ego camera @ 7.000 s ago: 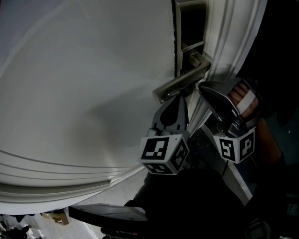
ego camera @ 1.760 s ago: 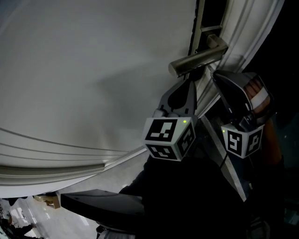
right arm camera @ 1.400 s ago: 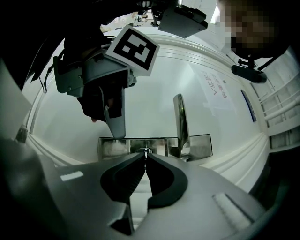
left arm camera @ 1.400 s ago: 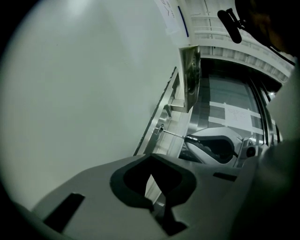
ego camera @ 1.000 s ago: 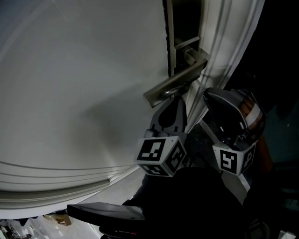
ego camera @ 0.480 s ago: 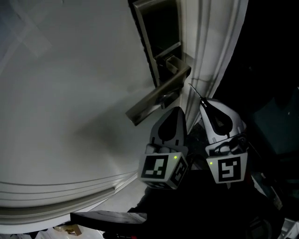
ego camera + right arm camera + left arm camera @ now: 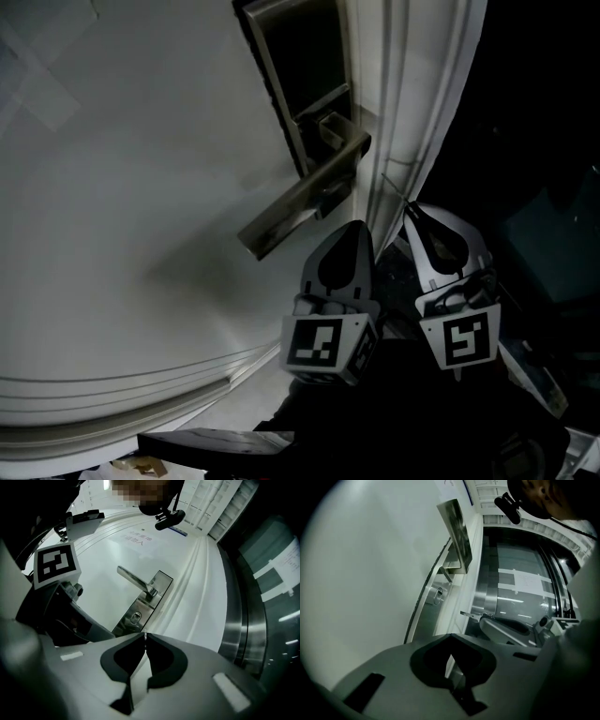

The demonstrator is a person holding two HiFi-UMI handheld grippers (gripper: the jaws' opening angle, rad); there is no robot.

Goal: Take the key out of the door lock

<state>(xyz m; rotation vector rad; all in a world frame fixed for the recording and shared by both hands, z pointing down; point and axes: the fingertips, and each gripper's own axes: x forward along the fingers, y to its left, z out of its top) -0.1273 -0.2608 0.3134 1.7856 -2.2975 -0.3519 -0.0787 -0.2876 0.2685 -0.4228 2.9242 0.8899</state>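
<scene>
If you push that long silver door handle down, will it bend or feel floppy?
Probably stiff: the long silver door handle looks like solid metal and is fixed to a metal plate. It would likely swing at its pivot rather than bend. Its smooth, shiny surface may feel a bit slippery.

A brushed steel column (image 7: 233, 634) stands beside white moulding (image 7: 197, 588), near paper sheets (image 7: 276, 573) on dark glass (image 7: 255, 545).
</scene>
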